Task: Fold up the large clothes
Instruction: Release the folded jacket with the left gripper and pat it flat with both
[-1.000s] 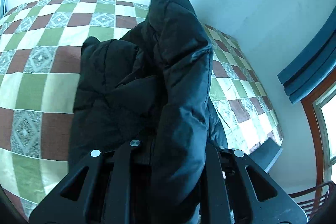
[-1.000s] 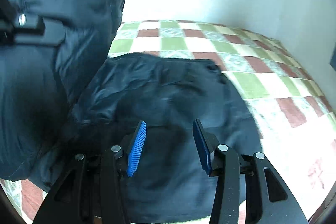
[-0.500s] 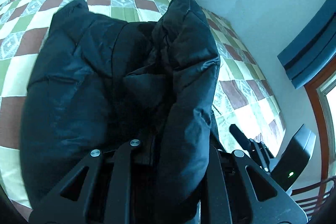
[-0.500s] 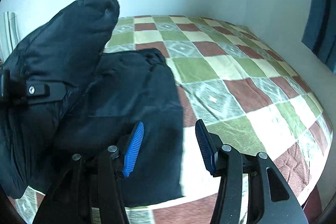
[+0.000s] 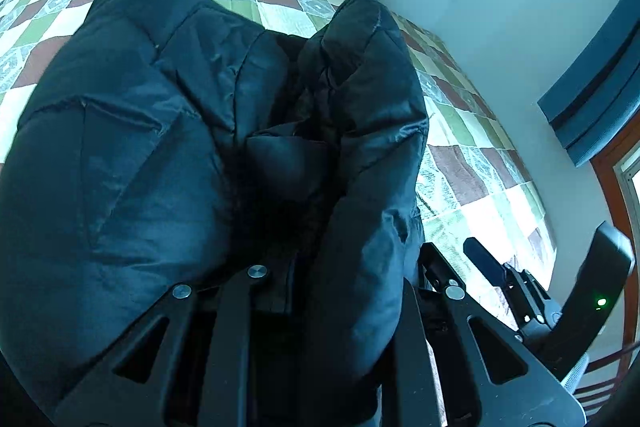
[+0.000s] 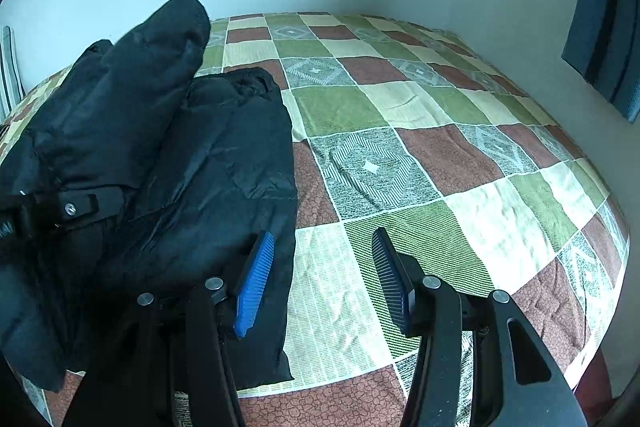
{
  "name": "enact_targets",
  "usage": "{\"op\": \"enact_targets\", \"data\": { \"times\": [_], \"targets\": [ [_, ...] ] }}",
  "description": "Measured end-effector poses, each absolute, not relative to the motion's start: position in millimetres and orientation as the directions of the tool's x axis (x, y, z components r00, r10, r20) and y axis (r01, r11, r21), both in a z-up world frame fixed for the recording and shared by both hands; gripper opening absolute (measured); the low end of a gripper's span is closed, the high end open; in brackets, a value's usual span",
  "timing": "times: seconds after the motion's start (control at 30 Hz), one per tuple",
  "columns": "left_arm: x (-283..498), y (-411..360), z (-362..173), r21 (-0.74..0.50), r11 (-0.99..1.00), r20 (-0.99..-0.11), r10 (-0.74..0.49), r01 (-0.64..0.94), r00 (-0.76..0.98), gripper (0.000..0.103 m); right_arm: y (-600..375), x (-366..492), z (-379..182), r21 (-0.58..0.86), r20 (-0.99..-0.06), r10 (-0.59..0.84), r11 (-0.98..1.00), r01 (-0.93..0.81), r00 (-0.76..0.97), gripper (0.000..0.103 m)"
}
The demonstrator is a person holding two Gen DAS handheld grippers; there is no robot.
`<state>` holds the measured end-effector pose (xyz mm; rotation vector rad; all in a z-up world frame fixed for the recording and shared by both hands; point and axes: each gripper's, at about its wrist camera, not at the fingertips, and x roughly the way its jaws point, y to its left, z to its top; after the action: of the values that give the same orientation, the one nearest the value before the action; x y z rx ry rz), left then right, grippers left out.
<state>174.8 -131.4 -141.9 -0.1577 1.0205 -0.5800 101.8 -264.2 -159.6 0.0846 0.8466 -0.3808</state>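
— Black padded jacket [image 6: 224,163], where does it lie?

— On the left part of the green, brown and cream checked bedspread [image 6: 420,155], its hem at the near edge of the bed. Wide bare cloth runs to the right, up to the white wall.

— And the left gripper [image 5: 328,291]?

— Clamped on a thick raised fold of the jacket; the fingertips are buried in fabric.

— The right gripper [image 6: 320,279]?

— Its blue-padded fingers [image 6: 256,279] stand wide apart, holding nothing, beside the jacket's right edge.

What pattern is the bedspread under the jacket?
Bedspread: patchwork checks in green, brown-red, cream and grey diamond squares. Right wrist view shows it best.
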Motion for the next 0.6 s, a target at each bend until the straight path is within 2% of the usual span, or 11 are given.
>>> {"op": "enact_targets", "data": {
  "times": [0.3, 0.4, 0.5, 0.57, 0.6],
  "targets": [
    [172.3, -126.4, -139.8, -0.385, 0.837, -0.745, -0.531, 0.39, 0.403, 0.015, -262.3, 99.5, -157.5, -0.11, -0.743, -0.32, 0.925, 0.364, 0.588, 0.051],
    [167.1, -128.8, -133.3, -0.37, 0.836, -0.742, -0.528, 0.406, 0.412, 0.019, -261.7, 97.2, -155.8, -0.124, -0.741, -0.33, 0.923, 0.364, 0.585, 0.051],
    [161.3, -127.3, -125.4, -0.377, 0.827, -0.726, -0.544, 0.417, 0.421, 0.03, -262.6, 94.8, -155.0, -0.136, -0.741, -0.341, 0.92, 0.367, 0.579, 0.051],
    [156.3, -127.2, -118.5, -0.392, 0.817, -0.712, -0.561, 0.424, 0.423, 0.043, -263.3, 92.7, -154.0, -0.147, -0.739, -0.35, 0.918, 0.368, 0.576, 0.051],
    [151.6, -126.3, -112.9, -0.395, 0.81, -0.699, -0.571, 0.433, 0.431, 0.046, -263.5, 91.7, -153.4, -0.153, -0.738, -0.354, 0.917, 0.369, 0.575, 0.051]
  ]
}}
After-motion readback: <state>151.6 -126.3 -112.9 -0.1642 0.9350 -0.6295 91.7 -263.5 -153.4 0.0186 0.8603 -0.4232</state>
